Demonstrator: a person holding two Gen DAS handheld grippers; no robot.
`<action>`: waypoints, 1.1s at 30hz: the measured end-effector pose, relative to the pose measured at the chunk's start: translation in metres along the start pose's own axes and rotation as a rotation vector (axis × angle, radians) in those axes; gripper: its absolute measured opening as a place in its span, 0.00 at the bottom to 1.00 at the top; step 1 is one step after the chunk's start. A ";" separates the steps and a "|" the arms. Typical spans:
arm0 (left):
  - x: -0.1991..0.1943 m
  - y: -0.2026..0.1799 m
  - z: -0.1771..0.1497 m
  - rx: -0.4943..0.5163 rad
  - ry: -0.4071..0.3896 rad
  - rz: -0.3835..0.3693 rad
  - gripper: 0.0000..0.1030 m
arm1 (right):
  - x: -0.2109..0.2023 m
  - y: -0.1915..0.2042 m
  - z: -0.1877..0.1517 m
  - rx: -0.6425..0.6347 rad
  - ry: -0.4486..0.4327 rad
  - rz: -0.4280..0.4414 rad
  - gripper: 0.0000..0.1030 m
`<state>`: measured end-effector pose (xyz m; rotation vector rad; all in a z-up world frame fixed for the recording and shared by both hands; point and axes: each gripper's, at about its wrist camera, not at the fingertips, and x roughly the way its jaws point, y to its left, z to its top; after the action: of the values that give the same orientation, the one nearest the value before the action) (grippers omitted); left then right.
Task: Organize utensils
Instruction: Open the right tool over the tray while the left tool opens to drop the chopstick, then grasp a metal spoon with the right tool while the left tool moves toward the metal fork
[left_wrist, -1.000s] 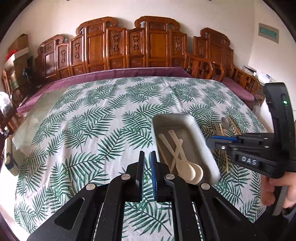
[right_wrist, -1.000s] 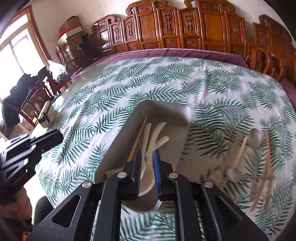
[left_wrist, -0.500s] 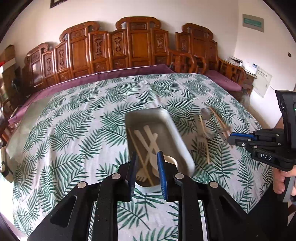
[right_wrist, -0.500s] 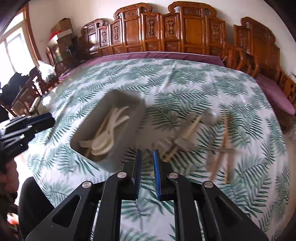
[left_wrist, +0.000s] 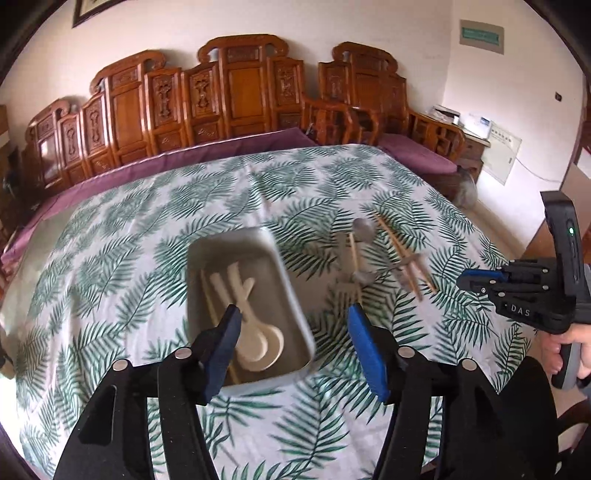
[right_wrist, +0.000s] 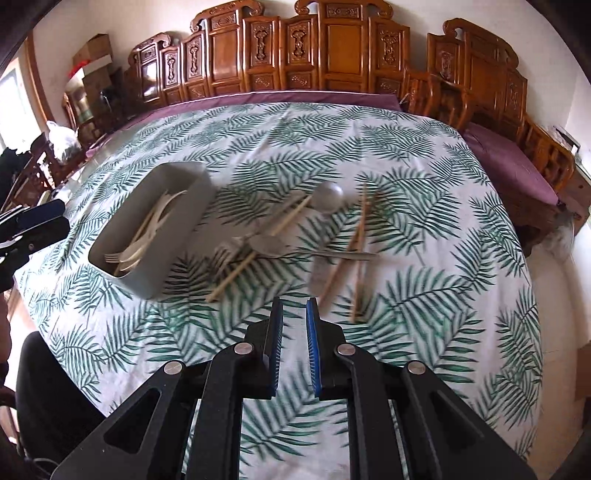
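Left gripper (left_wrist: 293, 345) now spread wide above tray (left_wrist: 284, 275); right gripper (right_wrist: 294, 341) nearly closed, empty, near loose chopsticks (right_wrist: 360, 254).

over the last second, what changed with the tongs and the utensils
The left tongs opened wide from nearly shut. The right tongs pulled back from over the tray toward the loose pile, staying narrow and empty. Nothing was picked up; the tray's contents and the pile lie as before.

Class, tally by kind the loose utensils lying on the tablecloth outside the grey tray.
Chopsticks: 3
Spoons: 2
Fork: 1
Blurred grey piece, kind unclear: 1
Total: 7
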<state>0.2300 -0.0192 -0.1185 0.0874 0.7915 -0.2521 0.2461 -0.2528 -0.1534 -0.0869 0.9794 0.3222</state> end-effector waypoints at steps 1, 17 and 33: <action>0.002 -0.003 0.002 0.008 0.001 -0.002 0.59 | 0.001 -0.005 0.001 0.004 0.005 0.001 0.14; 0.081 -0.036 0.035 0.022 0.137 -0.076 0.58 | 0.039 -0.043 0.010 0.118 0.049 0.081 0.14; 0.096 -0.029 0.032 -0.005 0.167 -0.082 0.58 | 0.117 -0.002 0.051 -0.200 0.140 0.121 0.25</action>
<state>0.3093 -0.0715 -0.1642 0.0720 0.9627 -0.3237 0.3478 -0.2171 -0.2216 -0.2355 1.0916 0.5312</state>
